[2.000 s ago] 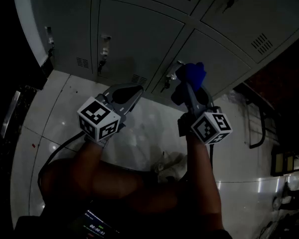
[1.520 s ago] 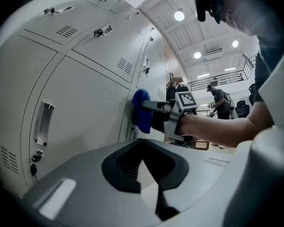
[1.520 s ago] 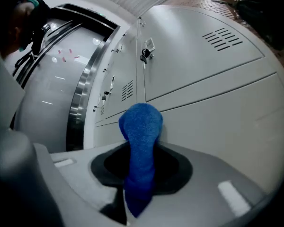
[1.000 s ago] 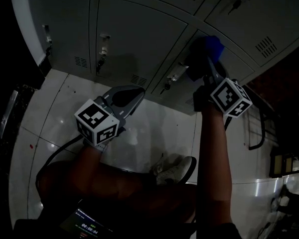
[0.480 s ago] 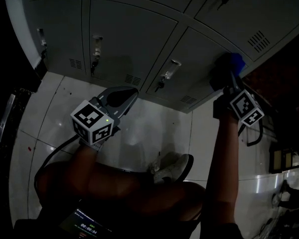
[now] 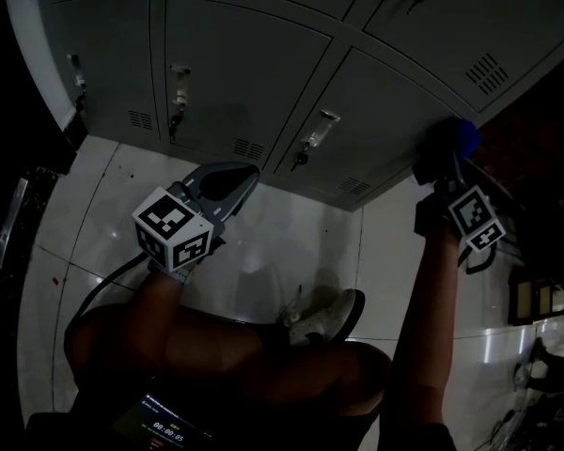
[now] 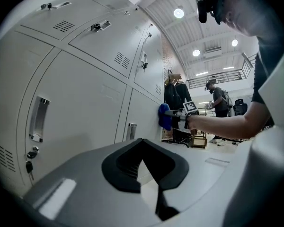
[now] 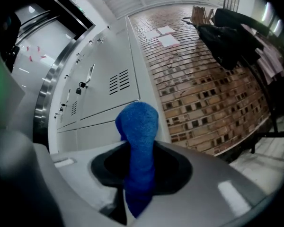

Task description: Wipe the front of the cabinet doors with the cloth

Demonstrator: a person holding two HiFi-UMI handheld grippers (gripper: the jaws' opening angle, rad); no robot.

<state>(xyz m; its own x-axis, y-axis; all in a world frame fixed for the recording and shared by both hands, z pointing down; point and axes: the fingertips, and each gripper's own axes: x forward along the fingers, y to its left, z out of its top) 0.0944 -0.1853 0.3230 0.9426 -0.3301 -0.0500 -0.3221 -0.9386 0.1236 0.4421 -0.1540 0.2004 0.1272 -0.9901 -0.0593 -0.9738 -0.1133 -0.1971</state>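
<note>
The right gripper (image 6: pixel 448 164) pinches a blue cloth (image 6: pixel 462 136) tight between its jaws. The cloth pokes out past the tips and touches the grey locker doors (image 6: pixel 235 64) low down, at their far right edge. The left gripper (image 6: pixel 242 174) is squeezed together with nothing in it. It hangs above the white floor tiles (image 6: pixel 301 242), near the doors.

Cabinet doors (image 6: pixel 244 73): painted sheet metal, grey, smooth, low sheen.
Door handle (image 7: pixel 38 119): bright polished metal, left of frame.
Cloth (image 8: pixel 138 126): blue fabric, nubby pile, matt.
Floor (image 6: pixel 291 242): pale tiles, glossy, reflective.
Wall (image 8: pixel 203 89): brick, rough, right of frame.
Left gripper (image 7: pixel 144 157): smooth grey plastic shell, matt black jaw lining.
</note>
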